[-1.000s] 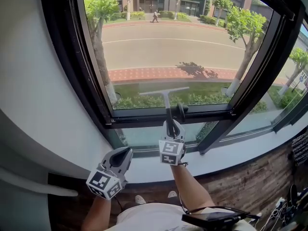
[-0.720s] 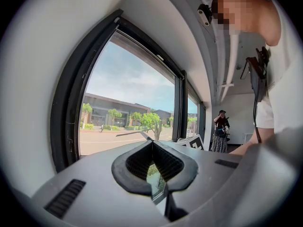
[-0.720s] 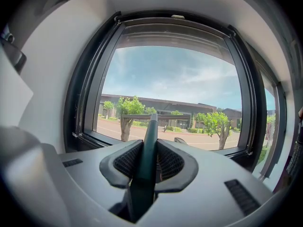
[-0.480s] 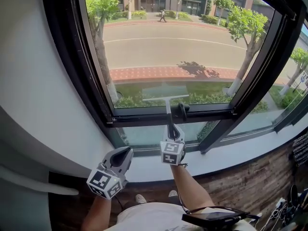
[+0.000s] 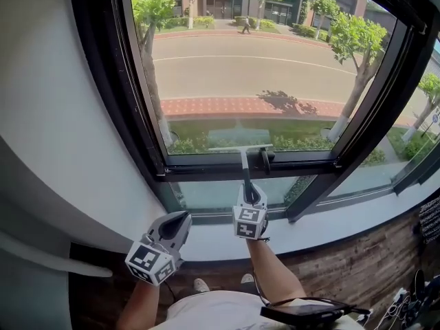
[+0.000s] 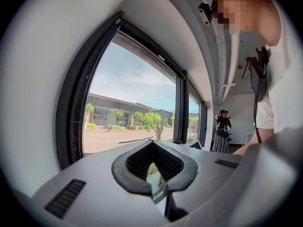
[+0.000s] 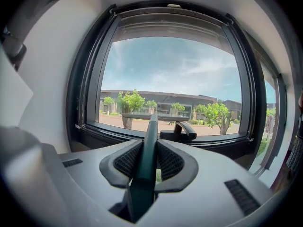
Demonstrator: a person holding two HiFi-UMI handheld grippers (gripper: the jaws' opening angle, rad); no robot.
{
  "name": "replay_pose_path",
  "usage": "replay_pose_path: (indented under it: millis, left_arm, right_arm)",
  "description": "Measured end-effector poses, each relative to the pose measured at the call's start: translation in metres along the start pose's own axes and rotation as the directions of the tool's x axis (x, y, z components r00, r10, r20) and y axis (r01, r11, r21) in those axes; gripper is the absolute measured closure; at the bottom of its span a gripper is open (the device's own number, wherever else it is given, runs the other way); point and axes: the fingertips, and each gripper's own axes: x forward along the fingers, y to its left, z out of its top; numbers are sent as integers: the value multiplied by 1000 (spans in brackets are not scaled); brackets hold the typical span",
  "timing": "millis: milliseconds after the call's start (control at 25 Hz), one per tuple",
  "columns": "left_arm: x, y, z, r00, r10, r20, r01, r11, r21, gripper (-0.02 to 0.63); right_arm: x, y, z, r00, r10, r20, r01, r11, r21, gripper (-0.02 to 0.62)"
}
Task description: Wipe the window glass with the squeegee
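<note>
You are facing the large black-framed window glass. Your right gripper is clamping its fingers on the dark-handled T-shaped squeegee, whose blade is lying at the pane's six o'clock edge. At the right gripper's eight o'clock, your left gripper is hanging with fingers closed, empty.

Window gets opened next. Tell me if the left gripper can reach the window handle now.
Probably, but awkwardly: the left gripper is empty, yet the squeegee in the right gripper stands beside the window handle.
</note>
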Motion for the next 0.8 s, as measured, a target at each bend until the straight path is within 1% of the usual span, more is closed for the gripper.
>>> replay_pose_path:
  millis: [160, 320, 440, 600, 680, 800]
  left_arm:
    - [-3, 6, 0, 1000, 15, 4, -15, 1000, -7, 591]
    - [-8, 8, -1, 1000, 29, 11, -28, 999, -18, 591]
    - [-16, 11, -1, 999, 28, 16, -28, 999, -23, 589]
    - [-33, 15, 7, 999, 26, 37, -25, 1000, -12, 589]
    - [-41, 17, 14, 998, 23, 52, -24, 1000, 7, 589]
    - [-53, 25, 25, 997, 34, 74, -38, 998, 42, 589]
  right_arm:
    - [-16, 1, 29, 997, 3, 72, -2, 1000, -13, 497]
    - [-44, 4, 83, 981, 10, 192, -4, 1000, -29, 497]
    - [-64, 13, 138, 953, 18, 301, -13, 1000, -19, 497]
    - [-90, 27, 208, 903, 25, 429, -27, 1000, -1, 497]
    - [-98, 31, 231, 882, 21, 471, -25, 1000, 2, 497]
    - [-104, 36, 248, 865, 19, 501, -23, 1000, 3, 497]
